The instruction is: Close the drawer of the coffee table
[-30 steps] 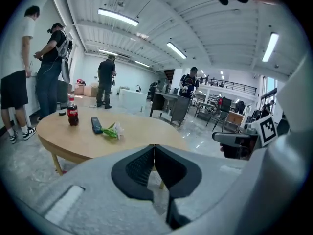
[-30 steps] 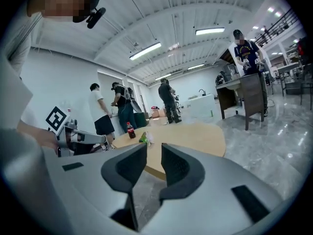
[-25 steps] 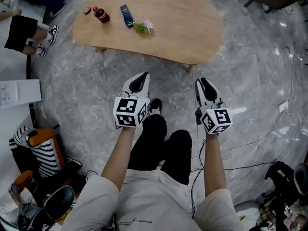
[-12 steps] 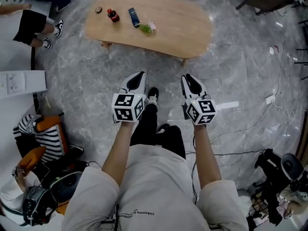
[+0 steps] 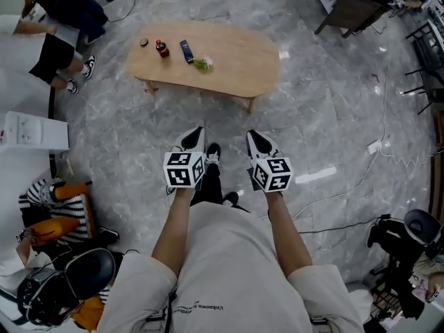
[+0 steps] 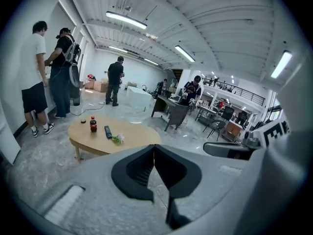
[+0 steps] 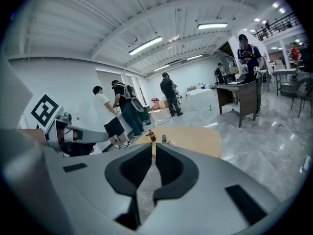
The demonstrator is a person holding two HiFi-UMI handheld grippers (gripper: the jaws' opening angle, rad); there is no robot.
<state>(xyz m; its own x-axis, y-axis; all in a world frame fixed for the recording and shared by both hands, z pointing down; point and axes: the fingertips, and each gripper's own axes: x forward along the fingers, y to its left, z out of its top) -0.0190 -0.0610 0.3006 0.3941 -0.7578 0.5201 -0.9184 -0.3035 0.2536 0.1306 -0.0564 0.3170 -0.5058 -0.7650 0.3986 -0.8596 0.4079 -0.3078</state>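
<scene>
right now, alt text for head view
A person holds the left gripper and right gripper, both empty, the right's jaws just closing, over grey marble floor. Ahead, an oval light-wood coffee table bears a dark red-capped bottle.

Left gripper (image 5: pixel 197 133) closed; right (image 5: pixel 254 137) closing, empty

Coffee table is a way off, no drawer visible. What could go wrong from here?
1. No drawer shows on the coffee table from here, so the approach may end on the wrong side.
2. The bottle stands on top; a hard push might tip it.
3. A power strip and cables lie on the floor at right: possible trip.
</scene>
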